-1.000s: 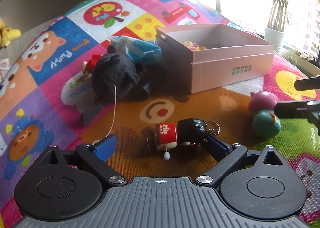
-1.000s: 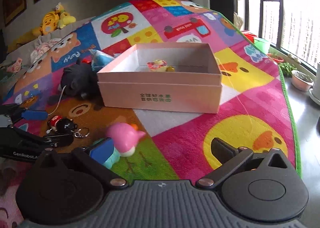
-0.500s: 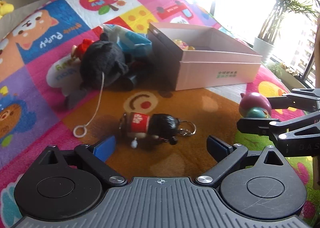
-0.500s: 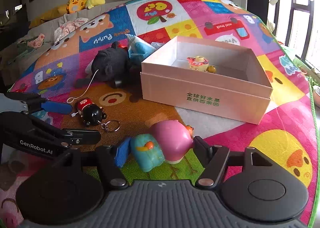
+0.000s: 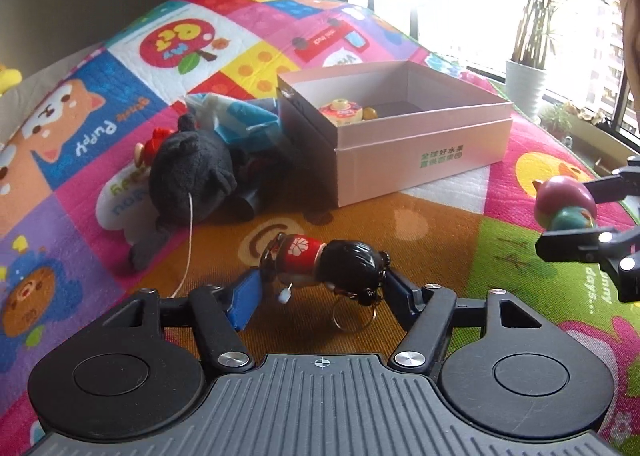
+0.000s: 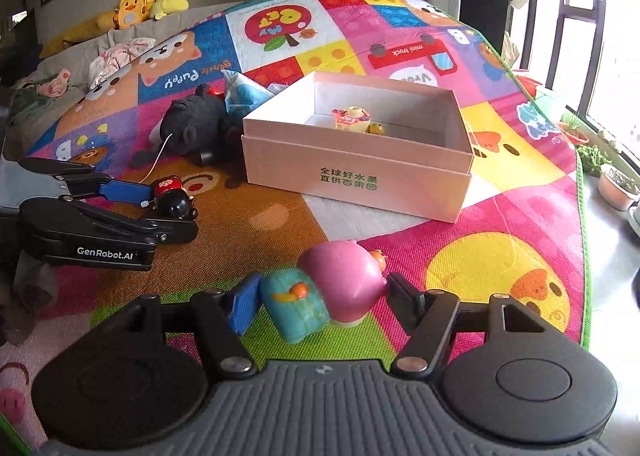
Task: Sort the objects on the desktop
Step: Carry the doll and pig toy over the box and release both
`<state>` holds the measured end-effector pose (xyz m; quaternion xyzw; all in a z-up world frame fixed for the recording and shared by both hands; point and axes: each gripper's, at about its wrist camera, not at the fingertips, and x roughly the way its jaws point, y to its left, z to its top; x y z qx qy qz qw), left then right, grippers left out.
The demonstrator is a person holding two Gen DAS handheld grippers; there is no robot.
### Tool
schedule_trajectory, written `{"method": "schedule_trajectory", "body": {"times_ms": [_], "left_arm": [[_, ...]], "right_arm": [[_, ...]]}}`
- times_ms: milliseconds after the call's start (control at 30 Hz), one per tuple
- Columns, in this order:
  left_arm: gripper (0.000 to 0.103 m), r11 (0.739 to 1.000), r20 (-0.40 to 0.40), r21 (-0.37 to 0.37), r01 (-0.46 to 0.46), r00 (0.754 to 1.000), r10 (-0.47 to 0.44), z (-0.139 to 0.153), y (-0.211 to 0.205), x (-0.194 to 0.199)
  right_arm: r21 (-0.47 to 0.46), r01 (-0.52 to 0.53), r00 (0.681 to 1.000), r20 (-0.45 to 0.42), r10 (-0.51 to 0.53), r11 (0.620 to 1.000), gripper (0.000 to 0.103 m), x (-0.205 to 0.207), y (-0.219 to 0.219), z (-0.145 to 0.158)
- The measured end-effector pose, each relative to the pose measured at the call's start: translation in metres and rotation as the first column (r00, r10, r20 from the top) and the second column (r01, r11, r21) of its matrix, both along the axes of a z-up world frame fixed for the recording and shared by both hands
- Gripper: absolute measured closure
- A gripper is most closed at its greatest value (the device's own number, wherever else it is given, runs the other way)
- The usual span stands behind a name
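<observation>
My left gripper (image 5: 320, 288) is shut on a doll keychain (image 5: 320, 262) with a red body and black hair, lifted a little above the mat; it also shows in the right wrist view (image 6: 170, 198). My right gripper (image 6: 320, 296) is shut on a pink and teal toy (image 6: 328, 290), held above the mat; the toy also shows in the left wrist view (image 5: 566, 204). An open pink box (image 5: 424, 154) stands ahead of both, with a small yellow toy (image 6: 352, 118) inside.
A black plush (image 5: 192, 170) with a white cord lies left of the box, beside blue packaging (image 5: 244, 120). The colourful play mat (image 6: 500, 264) covers the surface. Potted plants (image 6: 618, 186) stand by the window on the right.
Both grippers closed on their toys and lifted them off the mat. The left one took the doll keychain, the right one the pink and teal toy.
</observation>
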<state>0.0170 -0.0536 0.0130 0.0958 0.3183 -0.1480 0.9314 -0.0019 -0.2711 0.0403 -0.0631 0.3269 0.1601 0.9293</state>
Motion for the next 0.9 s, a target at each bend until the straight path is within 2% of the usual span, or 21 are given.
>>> {"method": "schedule_trajectory", "body": {"times_ms": [133,300,367,500,567,600,633,733,800,900], "left_arm": [[0.032,0.997,0.081,-0.048,0.067,0.995,-0.063,0.037,-0.003,-0.01],[0.032,0.99,0.243,-0.061,0.124,0.964,-0.106,0.093,-0.023,0.007],[0.032,0.985,0.245,-0.095,0.147,0.962,-0.12,0.103,-0.033,0.03],[0.03,0.972,0.183,-0.183,0.145,0.977,-0.111,0.111,-0.053,0.089],[0.009,0.973,0.155,-0.194,0.128,0.983,-0.098,0.113,-0.055,0.111],[0.007,0.975,0.153,-0.193,0.111,0.985,-0.082,0.113,-0.051,0.116],[0.007,0.977,0.159,-0.19,0.098,0.985,-0.068,0.112,-0.045,0.117],[0.006,0.983,0.166,-0.17,0.065,0.986,-0.037,0.099,-0.018,0.101],[0.006,0.99,0.153,-0.141,0.013,0.988,0.009,0.08,0.005,0.087],[0.005,0.996,0.125,-0.074,-0.049,0.99,0.058,0.05,0.03,0.07]], "right_arm": [[-0.009,0.032,0.996,0.084,-0.031,0.999,0.036,-0.005,-0.013,0.023],[-0.023,0.093,0.965,0.248,-0.085,0.995,0.036,0.016,-0.024,0.073],[-0.03,0.101,0.957,0.276,-0.089,0.994,0.036,0.038,-0.023,0.084],[-0.043,0.122,0.957,0.27,-0.106,0.992,0.036,0.098,-0.013,0.087],[-0.039,0.101,0.957,0.277,-0.086,0.994,0.032,0.121,-0.008,0.083],[-0.055,0.091,0.957,0.28,-0.072,0.994,0.03,0.131,-0.004,0.078],[-0.067,0.093,0.957,0.282,-0.071,0.993,0.024,0.137,-0.001,0.073],[-0.049,0.082,0.963,0.261,-0.067,0.995,0.024,0.136,0.0,0.062],[-0.033,0.078,0.967,0.245,-0.067,0.996,0.024,0.129,-0.001,0.054],[-0.061,0.065,0.966,0.255,-0.047,0.996,0.024,0.115,0.005,0.044]]}}
